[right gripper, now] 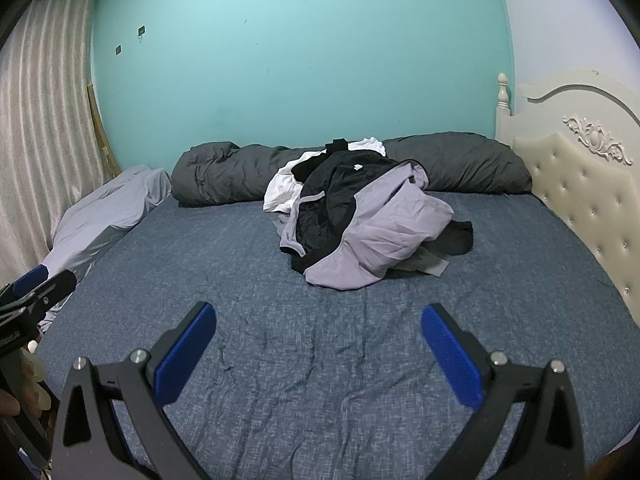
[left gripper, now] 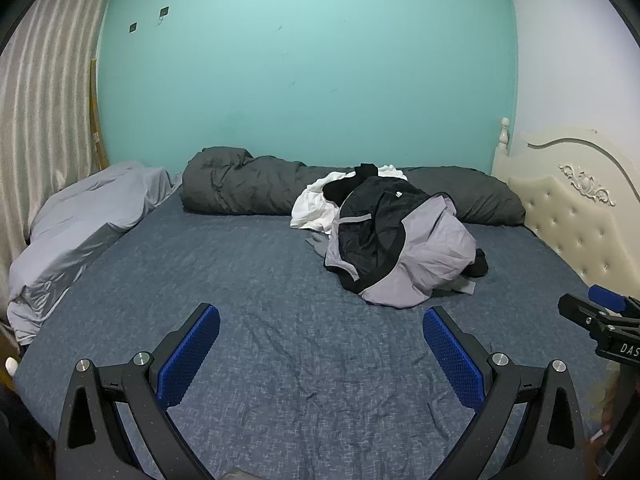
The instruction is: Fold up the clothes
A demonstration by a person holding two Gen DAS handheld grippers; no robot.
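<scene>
Both grippers, left gripper [left gripper: 321,330] and right gripper [right gripper: 316,326], spread wide, empty, lower frame; clothes pile [right gripper: 360,216] tangled centre frame: grab risks lifting several garments together.

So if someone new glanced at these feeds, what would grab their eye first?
Probably the heap of clothes, a black and lilac jacket over white and dark garments, lying unfolded on the blue bedspread in front of the dark grey rolled duvet. Then both grippers, left and right, open and empty above bare bedspread.
</scene>
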